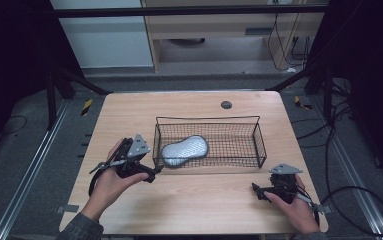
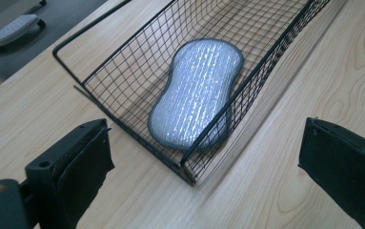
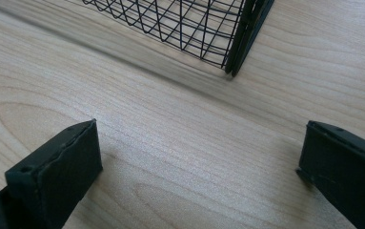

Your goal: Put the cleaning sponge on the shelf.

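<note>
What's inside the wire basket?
One silver, peanut-shaped scrub sponge lies flat in the left end of the wire basket; the rest holds nothing. What's under the sponge is covered.

Even, soft light from overhead falls on my table [image 1: 189,200]; its surroundings drop into near-black at both sides of the high view. That view is slightly soft and low in detail. The wire basket [image 1: 206,142] throws a faint, diffuse shadow onto the wood just beside it. In my left gripper view the silver sponge [image 2: 197,93] inside the basket glitters with small highlights. Jaw edges nearest each gripper camera look blurred.
</note>
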`<action>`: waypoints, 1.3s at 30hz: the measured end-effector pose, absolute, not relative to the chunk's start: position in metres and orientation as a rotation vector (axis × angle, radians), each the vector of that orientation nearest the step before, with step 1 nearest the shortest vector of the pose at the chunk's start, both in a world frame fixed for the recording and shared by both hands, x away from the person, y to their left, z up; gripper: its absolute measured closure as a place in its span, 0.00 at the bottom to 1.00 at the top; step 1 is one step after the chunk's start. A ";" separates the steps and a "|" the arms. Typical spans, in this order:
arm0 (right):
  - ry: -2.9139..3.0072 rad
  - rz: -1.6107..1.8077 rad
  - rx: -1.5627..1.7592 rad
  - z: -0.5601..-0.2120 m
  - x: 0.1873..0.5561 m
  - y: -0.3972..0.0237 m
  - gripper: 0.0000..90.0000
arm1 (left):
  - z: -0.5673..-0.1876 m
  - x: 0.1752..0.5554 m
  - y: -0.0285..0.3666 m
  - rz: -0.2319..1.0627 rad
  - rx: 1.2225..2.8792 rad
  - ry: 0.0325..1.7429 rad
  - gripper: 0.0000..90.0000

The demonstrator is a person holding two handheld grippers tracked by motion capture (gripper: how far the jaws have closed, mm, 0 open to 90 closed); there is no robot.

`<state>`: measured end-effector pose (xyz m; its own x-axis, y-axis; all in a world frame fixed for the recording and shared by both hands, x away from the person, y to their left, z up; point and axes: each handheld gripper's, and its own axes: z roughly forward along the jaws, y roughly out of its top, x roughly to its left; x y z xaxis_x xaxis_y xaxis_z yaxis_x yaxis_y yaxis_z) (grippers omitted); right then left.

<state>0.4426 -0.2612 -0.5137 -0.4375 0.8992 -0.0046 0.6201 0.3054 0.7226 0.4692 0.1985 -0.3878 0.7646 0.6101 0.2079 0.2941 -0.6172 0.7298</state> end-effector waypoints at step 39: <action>2.168 0.923 1.354 -0.514 0.443 -0.261 0.01 | -0.481 0.496 0.288 0.549 2.225 1.069 0.04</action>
